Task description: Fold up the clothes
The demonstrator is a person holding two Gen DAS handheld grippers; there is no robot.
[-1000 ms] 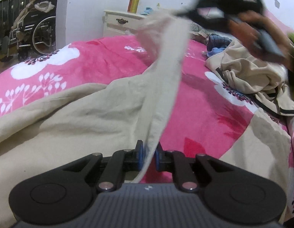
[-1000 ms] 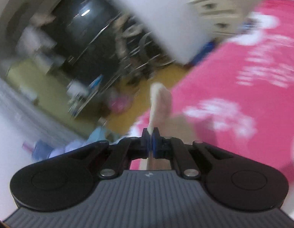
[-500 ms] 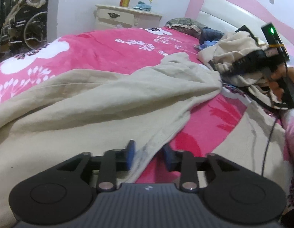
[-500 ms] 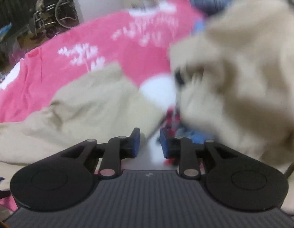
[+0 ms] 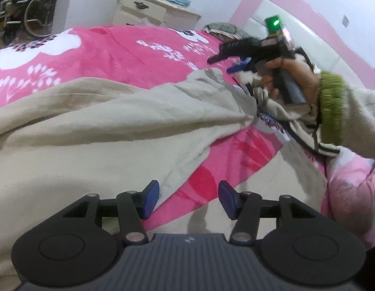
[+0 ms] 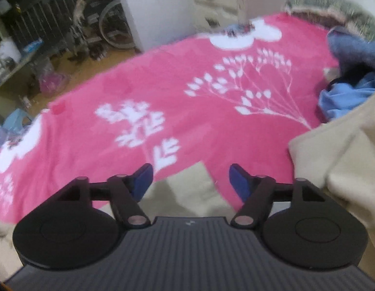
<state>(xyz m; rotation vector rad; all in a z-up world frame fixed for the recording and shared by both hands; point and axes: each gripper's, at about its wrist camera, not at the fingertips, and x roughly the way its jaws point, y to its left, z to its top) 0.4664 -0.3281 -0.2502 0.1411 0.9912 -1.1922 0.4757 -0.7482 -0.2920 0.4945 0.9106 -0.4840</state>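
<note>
now, the beige garment [image 5: 95, 126] lies spread across the near and left part of the bed [image 5: 109, 48], one long fold running up to a bunched corner [image 5: 245, 118] near your right hand [image 5: 291, 77]. judged from the creases, it is light, soft cotton-like cloth: limp, no stiffness, not fragile, and it will sag and trail if you lift it by one point. its hem edge [image 5: 172, 181] sits just inside the left gripper [image 5: 188, 200], beside the left pad.

jaws: the left gripper's have just been opening and stand about half wide, with the hem between them but not pinched. the right gripper [image 6: 191, 179] has also just been opening; its jaws stand wide, a tip of beige cloth [image 6: 192, 181] below them, not held.

take hold, you'd judge, at two corners or along the hem, one gripper each, so the cloth hangs flat; a pinch mid-panel would only bunch it.

surface: pink fleecy bedspread [image 6: 163, 92] with white flowers, soft and grippy, so cloth will drag rather than slide. a second beige heap [image 6: 345, 160] and blue clothes [image 6: 349, 92] crowd the head end. room: white nightstand [image 5: 151, 12], pink headboard [image 5: 296, 17], wheelchair [image 6: 107, 24] on the floor beyond.
</note>
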